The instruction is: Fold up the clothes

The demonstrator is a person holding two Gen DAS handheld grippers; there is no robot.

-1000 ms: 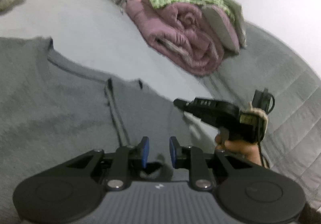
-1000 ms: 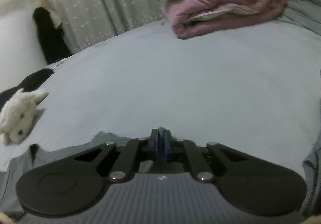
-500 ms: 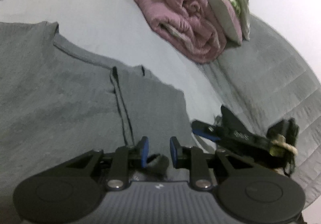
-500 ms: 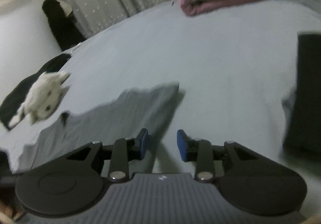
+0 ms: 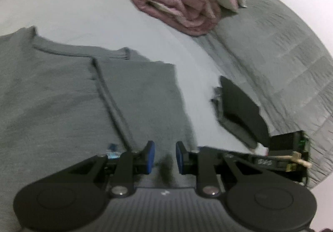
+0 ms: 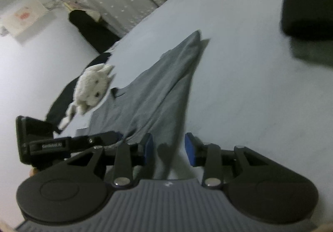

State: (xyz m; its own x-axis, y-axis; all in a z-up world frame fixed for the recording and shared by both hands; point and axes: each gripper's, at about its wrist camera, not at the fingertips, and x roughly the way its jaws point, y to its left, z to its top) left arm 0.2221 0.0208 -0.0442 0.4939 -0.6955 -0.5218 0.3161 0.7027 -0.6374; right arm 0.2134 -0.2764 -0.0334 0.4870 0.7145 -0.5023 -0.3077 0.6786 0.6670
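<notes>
A grey T-shirt [image 5: 62,94] lies spread on the pale bed sheet [image 5: 72,7], one side folded over along a seam. My left gripper [image 5: 163,157] is open just above the shirt's near edge. My right gripper [image 6: 169,147] is open over the shirt's [image 6: 158,90] near corner, nothing between its pads. The right gripper also shows at the lower right of the left wrist view [image 5: 260,161]. The left gripper shows at the left of the right wrist view [image 6: 68,142].
A rolled pink quilt [image 5: 179,9] with a green cloth on top lies at the far end. A folded dark garment [image 5: 241,111] sits to the right on the bed, beside a grey quilted blanket [image 5: 281,55]. A white plush toy [image 6: 91,88] lies left of the shirt.
My right gripper opened from shut, let go of the shirt and dropped to the shirt's near corner. My left gripper stayed open and moved closer to the shirt.
</notes>
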